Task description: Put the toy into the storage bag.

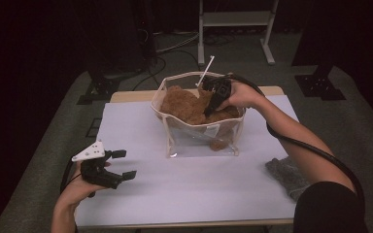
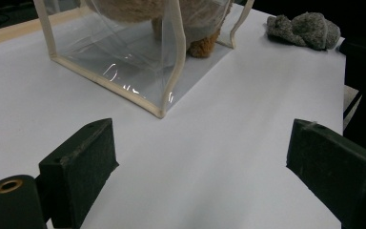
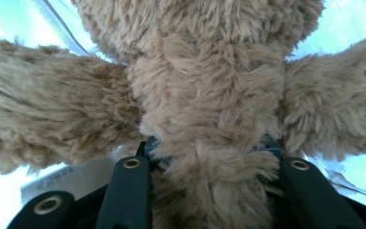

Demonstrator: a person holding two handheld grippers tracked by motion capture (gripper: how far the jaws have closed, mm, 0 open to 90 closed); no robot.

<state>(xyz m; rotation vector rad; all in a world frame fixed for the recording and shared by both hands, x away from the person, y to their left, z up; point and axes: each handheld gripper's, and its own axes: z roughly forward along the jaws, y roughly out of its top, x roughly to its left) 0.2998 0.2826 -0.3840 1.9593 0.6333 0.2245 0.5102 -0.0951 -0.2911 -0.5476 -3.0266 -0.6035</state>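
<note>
High view: the plush bear sits inside the clear bag, lying roughly crosswise along the bag's top. The right gripper dips in from above, clamped on it. The left gripper hangs near the bag's front-left, jaws apart and holding nothing.

Left gripper view: bag corner ahead of the spread jaws.

Right gripper view: the bear's body runs straight up between the jaws, squeezed.
</note>
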